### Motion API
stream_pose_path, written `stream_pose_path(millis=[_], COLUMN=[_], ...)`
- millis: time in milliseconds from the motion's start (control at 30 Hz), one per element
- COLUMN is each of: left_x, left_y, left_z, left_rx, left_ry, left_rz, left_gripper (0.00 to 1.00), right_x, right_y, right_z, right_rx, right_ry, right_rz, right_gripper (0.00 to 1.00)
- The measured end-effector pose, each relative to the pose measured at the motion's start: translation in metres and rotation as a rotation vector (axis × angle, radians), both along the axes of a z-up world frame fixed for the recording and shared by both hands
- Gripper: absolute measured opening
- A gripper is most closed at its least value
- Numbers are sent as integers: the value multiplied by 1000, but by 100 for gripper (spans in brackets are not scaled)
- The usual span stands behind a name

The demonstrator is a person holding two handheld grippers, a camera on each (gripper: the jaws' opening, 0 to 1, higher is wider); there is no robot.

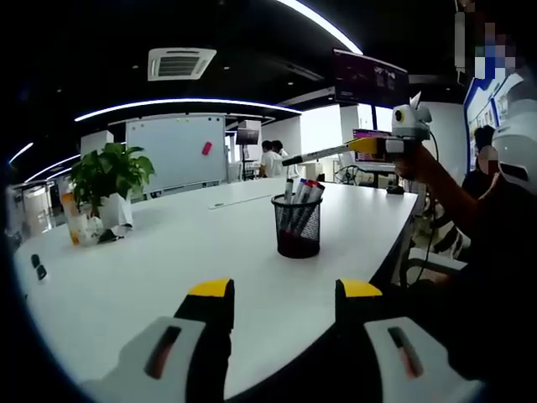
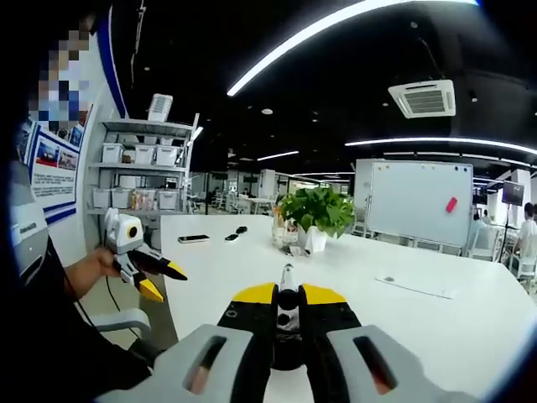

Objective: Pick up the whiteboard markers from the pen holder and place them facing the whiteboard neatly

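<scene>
Marker (image 2: 287, 281) is clamped between the right gripper (image 2: 288, 295) jaws, its long axis running forward along them, tip pointing toward the far side of the table (image 2: 419, 327), where the whiteboard (image 2: 417, 201) stands to the far right. The left gripper (image 1: 284, 291) jaws are spread and hold nothing. Beyond them, centred and well apart, the mesh pen holder (image 1: 297, 227) stands upright with the remaining markers (image 1: 302, 195) in it. By position, the left gripper is nearer the holder. A potted plant (image 1: 111, 180) stands far left.
</scene>
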State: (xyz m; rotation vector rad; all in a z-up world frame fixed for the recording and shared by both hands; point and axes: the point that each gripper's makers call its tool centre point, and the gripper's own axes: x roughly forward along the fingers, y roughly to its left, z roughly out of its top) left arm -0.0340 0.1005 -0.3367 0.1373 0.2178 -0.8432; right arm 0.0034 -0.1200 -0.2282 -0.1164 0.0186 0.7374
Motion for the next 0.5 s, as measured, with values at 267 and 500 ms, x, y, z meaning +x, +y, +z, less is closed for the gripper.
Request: stream_pose_path(millis=[267, 500], left_x=[-3, -7], left_y=[-2, -6], left_z=[-1, 3], left_rx=[-3, -2], left_ry=[1, -5], left_rz=[-7, -20], left_gripper=[50, 50], right_x=[9, 13], right_y=[-35, -59], right_z=[3, 3], right_rx=[22, 51], right_ry=[-15, -26], right_rz=[-158, -231], right_gripper=[12, 12])
